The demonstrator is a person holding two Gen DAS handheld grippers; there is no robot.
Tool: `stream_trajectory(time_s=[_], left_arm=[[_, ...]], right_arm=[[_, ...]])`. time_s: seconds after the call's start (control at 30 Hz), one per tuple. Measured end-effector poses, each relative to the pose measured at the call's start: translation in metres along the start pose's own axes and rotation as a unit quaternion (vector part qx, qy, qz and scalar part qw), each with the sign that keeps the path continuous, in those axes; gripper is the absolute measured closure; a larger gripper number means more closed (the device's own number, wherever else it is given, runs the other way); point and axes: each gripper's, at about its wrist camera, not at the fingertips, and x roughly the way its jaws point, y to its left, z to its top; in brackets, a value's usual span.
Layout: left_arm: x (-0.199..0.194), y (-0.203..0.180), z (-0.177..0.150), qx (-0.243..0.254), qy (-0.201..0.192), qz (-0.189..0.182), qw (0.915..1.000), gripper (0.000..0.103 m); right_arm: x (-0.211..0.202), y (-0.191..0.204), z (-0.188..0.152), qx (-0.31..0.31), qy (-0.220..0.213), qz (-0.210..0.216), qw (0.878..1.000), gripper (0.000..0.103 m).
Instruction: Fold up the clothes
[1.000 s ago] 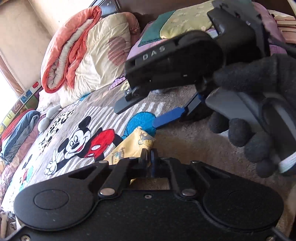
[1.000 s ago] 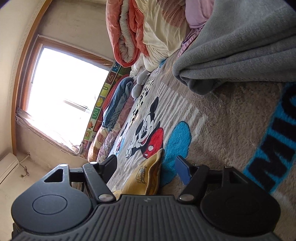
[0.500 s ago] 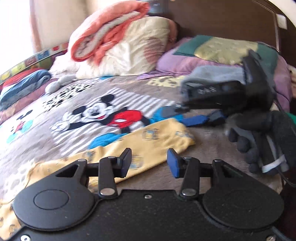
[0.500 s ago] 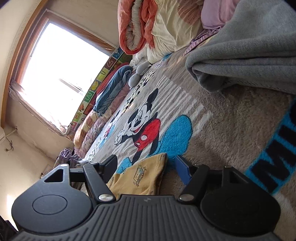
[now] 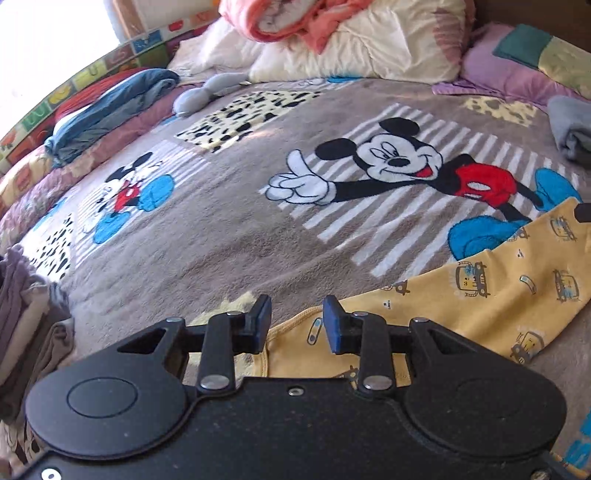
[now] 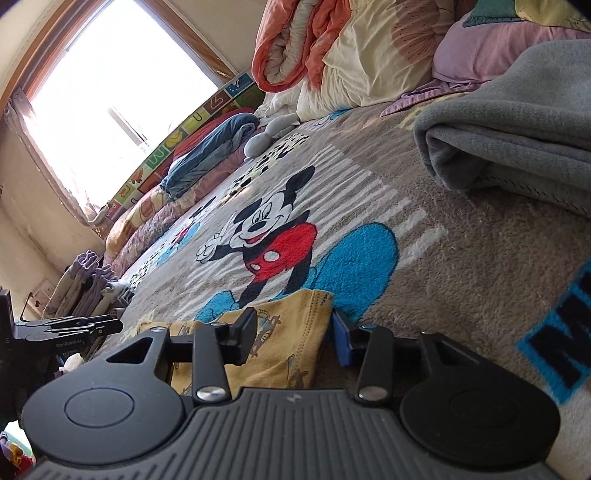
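One yellow garment (image 5: 480,295), printed with small cars, is lying stretched across the near part of one grey cartoon-mouse blanket (image 5: 221,240) covering the bed. Two grippers are working at it, one at each end.

The left gripper (image 5: 296,318) is hovering over the garment's hemmed end; its jaws are standing apart and closing, with the hem showing between them, and the pads are not pressing on the cloth.

The right gripper (image 6: 293,332) is lying low at the other end; its jaws are closing around a bunched yellow edge (image 6: 295,321) that is sitting between them, though they are not yet clamping it.

Elsewhere, one folded grey cloth (image 6: 517,147) is resting near one purple pillow (image 6: 480,48), one rolled orange-and-cream quilt (image 5: 351,33) is sitting at the head, and one blue bundle (image 5: 110,107) is lying along the far side.
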Motion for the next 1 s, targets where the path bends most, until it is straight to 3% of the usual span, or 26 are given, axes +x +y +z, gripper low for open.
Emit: stream_trajectory(time_s=[0.1, 0.17, 0.4, 0.53, 0.63, 0.7, 0.73, 0.77, 0.83, 0.9, 1.0], left_arm=[[0.024, -0.002, 0.001, 0.032, 0.028, -0.007, 0.9991, 0.073], [0.033, 0.006, -0.001, 0.022, 0.035, -0.028, 0.9987, 0.073], [0.022, 0.042, -0.001, -0.015, 0.013, -0.101, 0.9946, 0.073], [0.035, 0.036, 0.0, 0.027, 0.04, -0.127, 0.9907, 0.073], [0.046, 0.034, -0.003, 0.03, 0.054, -0.14, 0.9882, 0.073], [0.049, 0.036, -0.006, 0.024, 0.051, -0.147, 0.9876, 0.081], [0.046, 0.037, -0.008, 0.023, 0.044, -0.144, 0.9884, 0.096], [0.043, 0.036, -0.009, 0.023, 0.035, -0.134, 0.9901, 0.1], [0.036, 0.035, -0.012, 0.022, 0.016, -0.116, 0.9929, 0.103], [0.027, 0.043, -0.013, -0.004, -0.015, -0.098, 0.9951, 0.103], [0.03, 0.053, -0.014, -0.04, -0.024, -0.081, 0.9956, 0.103]], right_arm=[[0.002, 0.0, 0.0, 0.0, -0.001, -0.001, 1.0, 0.059], [0.003, 0.0, 0.0, -0.001, -0.001, 0.0, 1.0, 0.06], [0.005, -0.003, -0.001, 0.006, -0.001, 0.008, 1.0, 0.067], [0.006, -0.004, -0.001, 0.007, -0.002, 0.009, 1.0, 0.067], [0.007, -0.003, 0.0, 0.007, -0.002, 0.009, 1.0, 0.068], [0.008, -0.003, 0.0, 0.005, -0.001, 0.009, 1.0, 0.068], [0.009, -0.002, 0.0, 0.003, 0.0, 0.011, 1.0, 0.068], [0.01, -0.002, 0.0, 0.003, 0.003, 0.012, 1.0, 0.07], [0.012, -0.001, -0.001, 0.001, 0.008, 0.016, 1.0, 0.089], [0.01, 0.002, -0.001, -0.009, -0.001, 0.016, 1.0, 0.09], [0.006, 0.005, -0.001, -0.016, -0.022, 0.003, 1.0, 0.09]])
